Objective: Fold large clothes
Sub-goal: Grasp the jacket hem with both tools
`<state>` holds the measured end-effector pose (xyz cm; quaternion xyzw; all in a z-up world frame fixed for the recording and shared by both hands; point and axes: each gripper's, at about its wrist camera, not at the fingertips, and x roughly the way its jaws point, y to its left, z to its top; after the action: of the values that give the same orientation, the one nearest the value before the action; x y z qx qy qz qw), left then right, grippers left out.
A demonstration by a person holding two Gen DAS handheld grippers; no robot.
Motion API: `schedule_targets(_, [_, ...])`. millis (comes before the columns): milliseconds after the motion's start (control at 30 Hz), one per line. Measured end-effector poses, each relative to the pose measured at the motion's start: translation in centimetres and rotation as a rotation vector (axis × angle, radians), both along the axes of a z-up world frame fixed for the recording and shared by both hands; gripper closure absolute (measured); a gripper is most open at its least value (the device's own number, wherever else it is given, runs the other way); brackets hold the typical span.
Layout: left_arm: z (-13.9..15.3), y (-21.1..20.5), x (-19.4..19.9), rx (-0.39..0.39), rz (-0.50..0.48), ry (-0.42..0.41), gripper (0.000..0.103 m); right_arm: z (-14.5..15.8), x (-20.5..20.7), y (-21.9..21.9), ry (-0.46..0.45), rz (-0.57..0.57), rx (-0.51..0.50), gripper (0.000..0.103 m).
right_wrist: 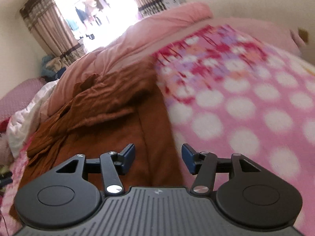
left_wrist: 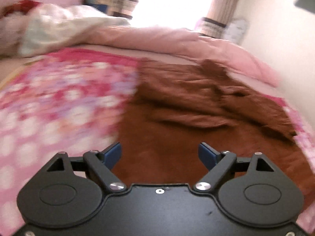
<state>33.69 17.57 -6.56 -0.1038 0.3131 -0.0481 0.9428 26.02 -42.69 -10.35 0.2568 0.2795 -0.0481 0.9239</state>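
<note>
With both the left gripper (left_wrist: 159, 154) and right gripper (right_wrist: 158, 157) spread empty, the brown garment's (left_wrist: 187, 106) edges were best grasped evenly.

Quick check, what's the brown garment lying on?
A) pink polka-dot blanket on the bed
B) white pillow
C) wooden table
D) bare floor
A: the brown garment is spread flat on the pink polka-dot blanket covering the bed, with a plain pink quilt bunched behind it.
</note>
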Motion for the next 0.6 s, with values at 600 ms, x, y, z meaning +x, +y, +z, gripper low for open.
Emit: schedule_targets(600, [-5.0,5.8,-6.2,-0.417,0.049,0.117,0.014,-2.7,-5.0,1.8,0.014,0.016,0.139,0.035])
